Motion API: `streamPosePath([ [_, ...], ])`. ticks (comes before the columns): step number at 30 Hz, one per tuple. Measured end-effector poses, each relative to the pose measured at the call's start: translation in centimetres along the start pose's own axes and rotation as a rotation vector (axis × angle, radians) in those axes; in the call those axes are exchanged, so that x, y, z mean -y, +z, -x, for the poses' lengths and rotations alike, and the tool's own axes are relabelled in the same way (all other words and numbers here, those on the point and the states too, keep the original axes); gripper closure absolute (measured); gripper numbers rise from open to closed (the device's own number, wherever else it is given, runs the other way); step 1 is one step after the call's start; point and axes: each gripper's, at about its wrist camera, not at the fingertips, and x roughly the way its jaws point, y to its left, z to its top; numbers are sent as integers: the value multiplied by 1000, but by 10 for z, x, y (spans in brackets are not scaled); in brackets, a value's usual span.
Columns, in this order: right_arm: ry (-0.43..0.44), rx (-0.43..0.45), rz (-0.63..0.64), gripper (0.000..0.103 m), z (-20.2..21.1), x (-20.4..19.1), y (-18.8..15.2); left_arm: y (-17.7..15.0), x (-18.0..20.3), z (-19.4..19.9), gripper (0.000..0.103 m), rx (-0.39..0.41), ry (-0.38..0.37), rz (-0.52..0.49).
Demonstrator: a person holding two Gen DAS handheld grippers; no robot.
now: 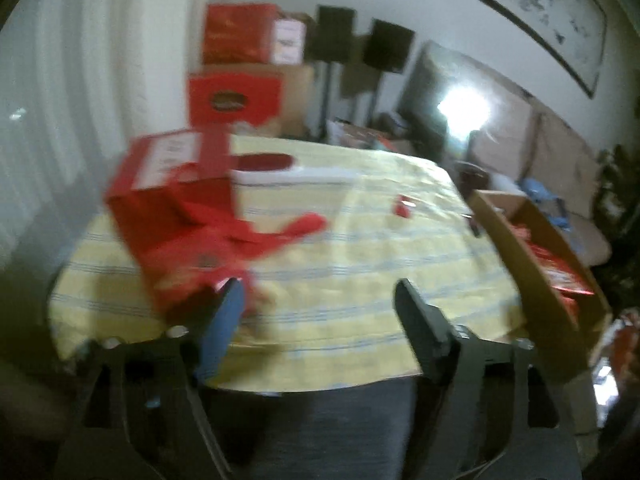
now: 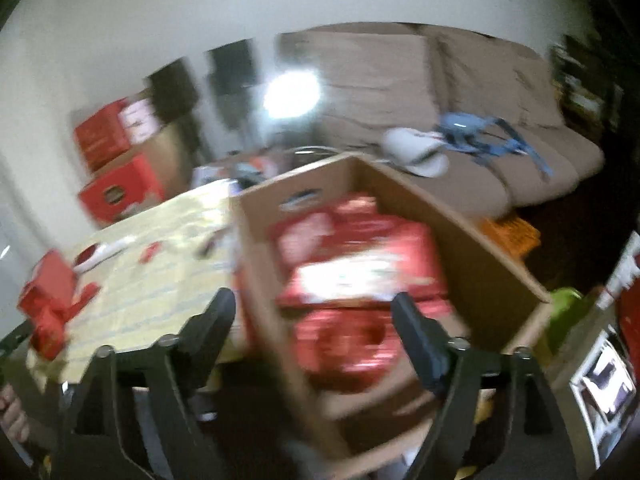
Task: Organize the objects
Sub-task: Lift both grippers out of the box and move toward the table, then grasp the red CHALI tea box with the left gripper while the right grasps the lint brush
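A yellow striped cloth (image 1: pixel 340 248) covers the desk, with a red box (image 1: pixel 168 200) at its left and a carton (image 2: pixel 460 240) of red packs (image 2: pixel 360 264) at its right. Both the left claw (image 1: pixel 320 300) and right claw (image 2: pixel 312 312) gape empty. A beige sofa (image 2: pixel 440 92) lines the far wall.

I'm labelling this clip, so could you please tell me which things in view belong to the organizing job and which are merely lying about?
Part of the job:
- red gift box on the tablecloth
- cardboard box holding red packets
- small red packet on the table
- left gripper and right gripper, jaws open

Just lying about:
- stacked red cartons
- sofa
- blue straps
- framed picture
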Motion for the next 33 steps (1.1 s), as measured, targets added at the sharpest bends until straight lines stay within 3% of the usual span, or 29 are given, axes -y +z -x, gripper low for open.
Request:
streamPosePath([
  [1,30,-5,19,20,-3,-13,0,-5,-6,3,6,21,34,-2],
  [6,137,-51,118,19,-27,-87,-12,-26,-23,7,0,162,144,44],
  [10,150,-84,155,19,-41,-119,-29,-30,-32,-25,0,86,232,75],
  [13,132,-109,201,19,-47,-132,-39,-28,-46,-38,0,86,305,150],
  [19,100,-144,164,19,-59,-122,-40,-21,-58,-62,0,44,299,214],
  [24,92,-162,128,18,-72,-118,-29,-22,-47,-71,0,45,311,167],
  [33,129,-208,148,18,-118,-145,-6,-13,-54,-81,0,46,325,258],
])
